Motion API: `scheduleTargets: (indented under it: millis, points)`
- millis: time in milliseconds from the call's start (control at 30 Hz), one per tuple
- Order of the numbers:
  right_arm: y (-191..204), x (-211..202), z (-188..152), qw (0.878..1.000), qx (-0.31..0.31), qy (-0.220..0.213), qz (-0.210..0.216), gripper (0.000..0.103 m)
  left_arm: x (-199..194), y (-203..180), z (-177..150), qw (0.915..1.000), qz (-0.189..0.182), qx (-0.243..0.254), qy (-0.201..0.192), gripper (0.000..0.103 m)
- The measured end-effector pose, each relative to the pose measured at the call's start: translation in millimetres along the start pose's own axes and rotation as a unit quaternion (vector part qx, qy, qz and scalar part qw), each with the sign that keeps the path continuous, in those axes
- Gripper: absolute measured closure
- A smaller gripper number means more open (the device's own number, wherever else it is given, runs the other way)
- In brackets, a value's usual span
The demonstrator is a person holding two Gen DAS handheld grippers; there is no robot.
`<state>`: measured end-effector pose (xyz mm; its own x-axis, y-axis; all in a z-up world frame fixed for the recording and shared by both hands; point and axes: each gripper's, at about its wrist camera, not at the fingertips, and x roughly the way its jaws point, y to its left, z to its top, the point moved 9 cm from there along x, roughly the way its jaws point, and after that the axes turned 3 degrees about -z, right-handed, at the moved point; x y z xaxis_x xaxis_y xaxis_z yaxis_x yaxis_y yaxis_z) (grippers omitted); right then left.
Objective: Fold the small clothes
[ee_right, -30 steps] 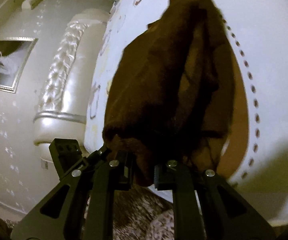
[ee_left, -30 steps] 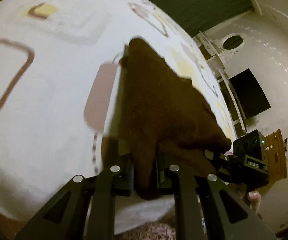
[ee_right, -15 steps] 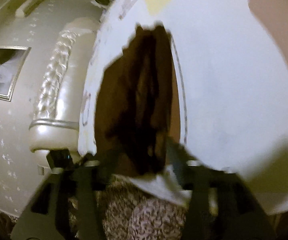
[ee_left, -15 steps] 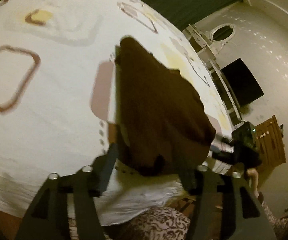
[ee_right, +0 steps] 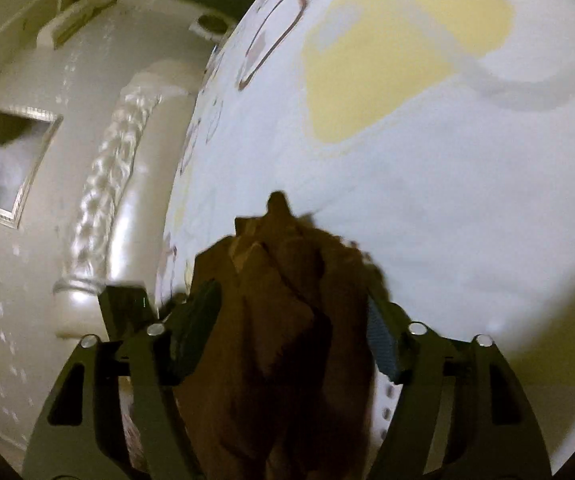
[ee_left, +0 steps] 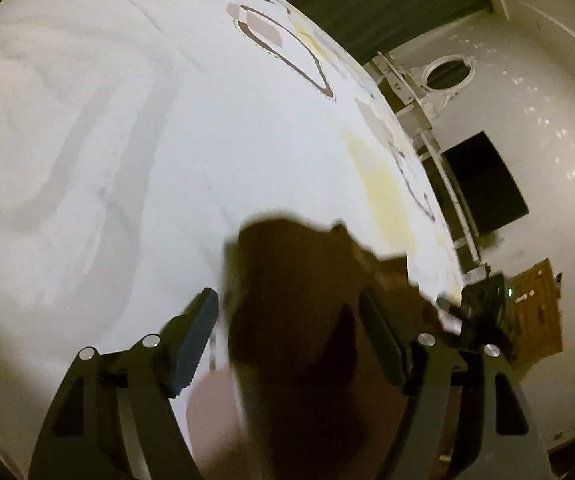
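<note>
brown garment (ee_left: 307, 320) lies bunched on the white patterned bed sheet (ee_left: 167, 140) near its edge, between the spread fingers of both my claws. left claw (ee_left: 289, 336) fingers apart, not gripping. right claw (ee_right: 293, 328) fingers apart too, cloth (ee_right: 287, 340) loose between them. padded headboard (ee_right: 103, 200) off left.

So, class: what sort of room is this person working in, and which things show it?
Most likely a bedroom. The brown garment lies on a patterned white bedsheet, a padded cream headboard stands beside it, and a framed picture hangs on the wall.
</note>
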<state>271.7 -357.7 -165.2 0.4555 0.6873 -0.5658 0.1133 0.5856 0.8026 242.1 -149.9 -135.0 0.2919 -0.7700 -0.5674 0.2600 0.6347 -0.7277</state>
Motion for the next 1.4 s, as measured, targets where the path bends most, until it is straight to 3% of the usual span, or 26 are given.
scheduleTargets:
  millis: [33, 67, 100, 333, 567, 733, 900, 1400]
  points:
    - [2.5, 5.0, -2.1, 1.0, -0.008, 0.009, -0.004, 0.065, 3.5, 0.0, 3.6, 1.0, -0.006, -0.001, 0.0, 0.046]
    - [2.4, 12.6, -5.9, 1.0, -0.013, 0.025, -0.012, 0.077, 7.3, 1.3, 2.0, 1.0, -0.002, 0.001, 0.008, 0.08]
    - [1.6, 16.3, -8.5, 0.999, -0.017, 0.032, -0.018, 0.077, 17.3, 5.8, -0.8, 0.9995, 0.011, 0.003, 0.031, 0.096]
    - [18.0, 12.5, -2.1, 0.999, -0.048, 0.008, -0.012, 0.082, 13.1, -5.2, 11.3, 0.9975, 0.045, 0.052, 0.013, 0.098]
    - [39.2, 23.7, 36.3, 0.998, -0.061, -0.019, 0.008, 0.083, 3.2, -10.6, 59.4, 0.9931, 0.079, 0.085, -0.017, 0.098]
    - [34.8, 39.0, 68.8, 0.998, -0.048, -0.031, 0.016, 0.083, 14.0, 5.5, 81.7, 0.9835, 0.14, 0.113, -0.018, 0.098]
    - [11.0, 55.5, 74.9, 1.0, -0.022, -0.018, 0.007, 0.083, 29.8, 31.7, 73.3, 0.9709, 0.199, 0.133, 0.002, 0.098]
    - [6.9, 58.7, 75.0, 1.0, -0.014, -0.019, 0.017, 0.083, 27.7, 36.9, 73.6, 0.9711, 0.195, 0.137, -0.013, 0.098]
